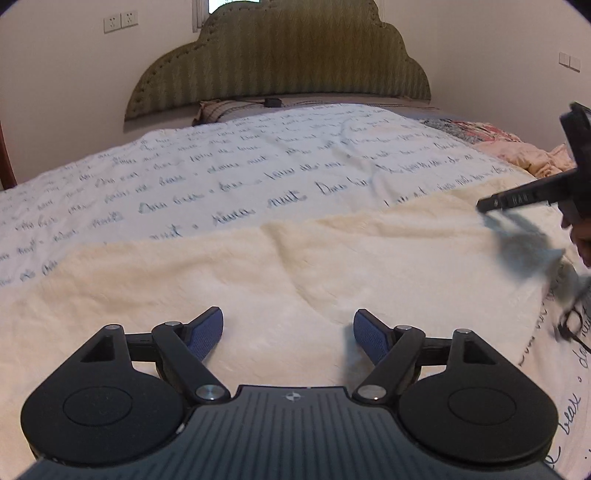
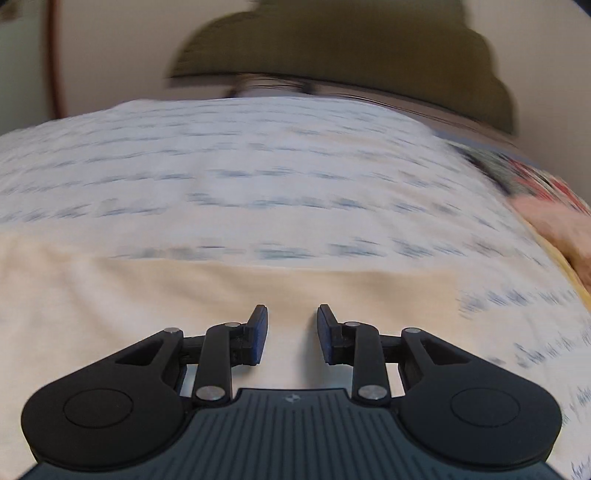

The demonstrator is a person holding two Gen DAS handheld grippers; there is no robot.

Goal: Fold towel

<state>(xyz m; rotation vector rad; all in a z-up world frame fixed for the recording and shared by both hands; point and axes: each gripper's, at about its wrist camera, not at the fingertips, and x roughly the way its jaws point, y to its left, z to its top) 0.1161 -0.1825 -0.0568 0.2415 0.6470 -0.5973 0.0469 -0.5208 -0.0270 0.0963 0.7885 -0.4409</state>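
The towel lies flat on the bed, unfolded; left gripper spread wide, right gripper partly spread, both empty; next, probably pinch the near edge.

Left gripper with jaws spread wide and empty, above cream towel lying flat on script-printed bedspread, right gripper over towel's right edge, green scalloped headboard behind, wall sockets upper left.
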